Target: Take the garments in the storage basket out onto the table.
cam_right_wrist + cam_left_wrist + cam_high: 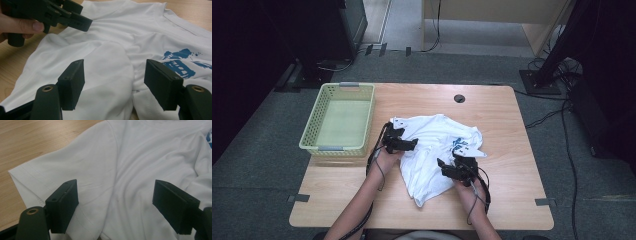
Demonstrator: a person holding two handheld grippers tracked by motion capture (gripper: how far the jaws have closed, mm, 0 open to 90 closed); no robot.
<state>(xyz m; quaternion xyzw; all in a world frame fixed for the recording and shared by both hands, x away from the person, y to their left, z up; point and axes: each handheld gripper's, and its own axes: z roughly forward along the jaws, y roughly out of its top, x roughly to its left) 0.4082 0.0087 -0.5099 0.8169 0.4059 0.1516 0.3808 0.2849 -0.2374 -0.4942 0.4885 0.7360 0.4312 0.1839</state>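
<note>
A grey carpeted floor [262,150] with trailing black cables surrounds a light wooden counter [512,200] with rounded corners and a dark cable hole near its far edge. On its left part stands a pale green perforated plastic basket [312,131]. A crumpled white cotton T-shirt [432,150] with a blue print lies at the counter's middle, just right of the basket.

The left gripper [404,145] rests at the shirt's left edge, the right gripper [451,169] at its near right side. The left gripper view shows a sleeve and its hem beneath spread fingers [62,205], pinching nothing. The right gripper view shows the blue print close up, and the left gripper [75,17] farther off; the right gripper's own fingers [71,82] stand apart over a fold of cloth, gripping nothing.
</note>
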